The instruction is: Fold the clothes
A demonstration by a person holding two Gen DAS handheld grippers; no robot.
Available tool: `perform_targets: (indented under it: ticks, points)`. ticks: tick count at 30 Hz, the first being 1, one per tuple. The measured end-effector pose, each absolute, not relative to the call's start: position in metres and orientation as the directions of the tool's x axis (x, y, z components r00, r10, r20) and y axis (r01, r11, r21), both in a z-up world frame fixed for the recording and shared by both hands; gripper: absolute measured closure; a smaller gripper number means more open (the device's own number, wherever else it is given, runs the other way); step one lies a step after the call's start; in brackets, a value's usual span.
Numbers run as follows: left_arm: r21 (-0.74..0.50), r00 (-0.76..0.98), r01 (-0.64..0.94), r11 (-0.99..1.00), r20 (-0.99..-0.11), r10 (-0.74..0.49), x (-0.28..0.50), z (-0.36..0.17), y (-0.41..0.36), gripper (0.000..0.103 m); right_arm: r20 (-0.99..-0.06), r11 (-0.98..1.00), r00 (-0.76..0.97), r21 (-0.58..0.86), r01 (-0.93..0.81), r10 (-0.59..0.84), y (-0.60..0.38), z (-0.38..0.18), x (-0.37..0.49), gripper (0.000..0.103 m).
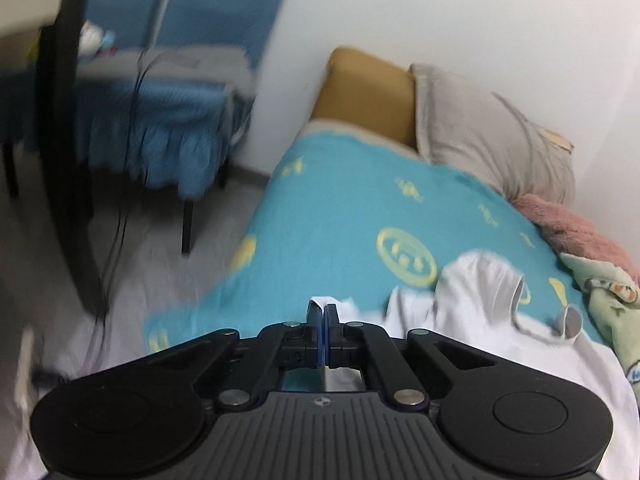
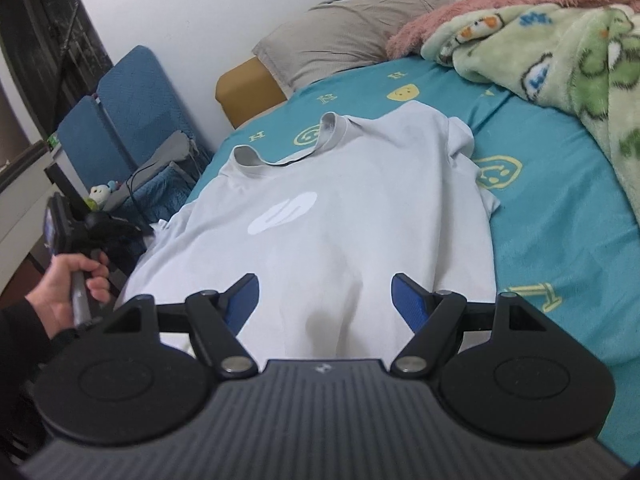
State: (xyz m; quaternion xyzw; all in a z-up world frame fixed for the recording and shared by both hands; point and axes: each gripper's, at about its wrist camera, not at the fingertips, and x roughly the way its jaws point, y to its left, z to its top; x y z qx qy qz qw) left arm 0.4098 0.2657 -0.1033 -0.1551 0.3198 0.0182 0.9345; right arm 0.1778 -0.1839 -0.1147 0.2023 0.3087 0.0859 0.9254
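Pinching a white shirt [image 1: 460, 316] edge, the left tool [image 1: 325, 312] is clamped; the right tool [image 2: 324, 300] gapes wide above it.

Ahead of me a grey pillow [image 2: 352, 28] leans against the wall by a tan headboard [image 1: 368, 92]; a green blanket [image 2: 560, 52] is bunched on the teal sheet [image 2: 560, 216].

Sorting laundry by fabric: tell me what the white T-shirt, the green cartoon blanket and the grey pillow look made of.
White T-shirt: likely cotton jersey, matte, soft wrinkles, ribbed collar, smooth chest print.
Green cartoon blanket: plush fleece, with a fuzzy pile surface.
Grey pillow: its case looks like woven cotton or linen, matte with a fine texture; uncertain.
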Motion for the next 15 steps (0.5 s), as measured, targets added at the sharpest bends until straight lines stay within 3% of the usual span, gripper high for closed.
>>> perform_targets:
  ticks: [6, 10, 11, 12, 15]
  points:
    - [0.047, 0.755, -0.429, 0.902, -0.53, 0.387, 0.439, -0.041, 0.271, 0.102, -0.54, 0.909, 0.803, 0.417, -0.008, 0.254, -0.186, -0.117, 0.179, 0.028]
    - [0.009, 0.74, -0.454, 0.891, -0.553, 0.382, 0.432, -0.04, 0.281, 0.084, -0.537, 0.913, 0.807, 0.409, -0.005, 0.246, -0.187, -0.117, 0.179, 0.028]
    - [-0.01, 0.736, -0.457, 0.889, -0.565, 0.372, 0.425, -0.044, 0.282, 0.069, -0.536, 0.914, 0.808, 0.405, -0.006, 0.243, -0.187, -0.117, 0.179, 0.028]
    - [-0.027, 0.732, -0.46, 0.887, -0.577, 0.362, 0.419, -0.048, 0.283, 0.062, -0.535, 0.915, 0.809, 0.403, -0.008, 0.243, -0.187, -0.117, 0.179, 0.028]
    - [-0.16, 0.718, -0.475, 0.865, -0.639, 0.276, 0.389, -0.069, 0.294, 0.055, -0.531, 0.914, 0.81, 0.406, -0.013, 0.248, -0.187, -0.115, 0.178, 0.028]
